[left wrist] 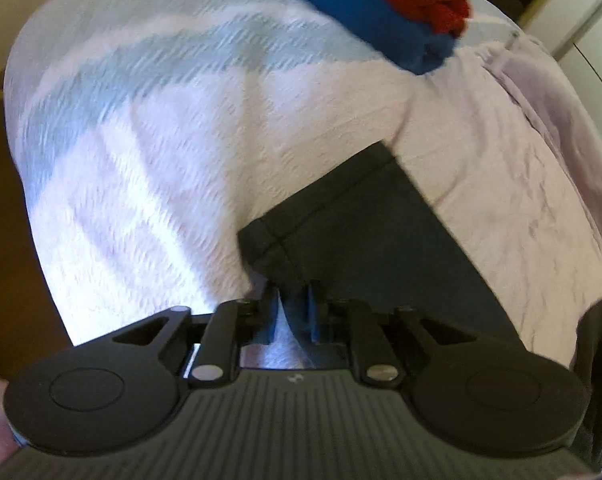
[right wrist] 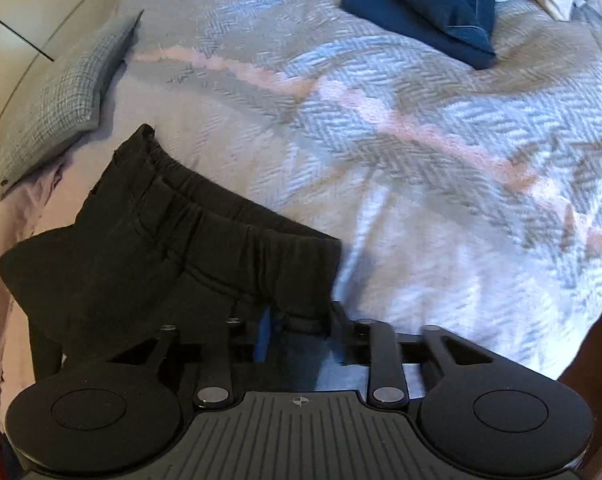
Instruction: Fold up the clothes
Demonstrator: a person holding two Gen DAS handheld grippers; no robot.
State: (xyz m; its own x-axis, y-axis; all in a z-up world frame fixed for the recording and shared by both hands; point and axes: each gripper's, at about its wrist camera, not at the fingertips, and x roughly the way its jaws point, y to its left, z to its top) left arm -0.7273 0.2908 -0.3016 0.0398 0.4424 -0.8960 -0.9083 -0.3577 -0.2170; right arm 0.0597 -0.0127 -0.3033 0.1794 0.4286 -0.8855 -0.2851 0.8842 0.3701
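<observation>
Both wrist views close, angled steeply down over bedspread; shared: black trousers, hem left, waistband right.

A bed filled both views, spread with a herringbone-woven blanket in pale grey-blue and white, crossed by a pink band that ran diagonally in the right wrist view. Under the blanket's edge a plain lilac sheet lay creased, and a grey cross-hatched pillow rested on the bed's far left side in the right wrist view, just beside a white cabinet. A brown floor showed past the bed's edge in the left wrist view.
</observation>
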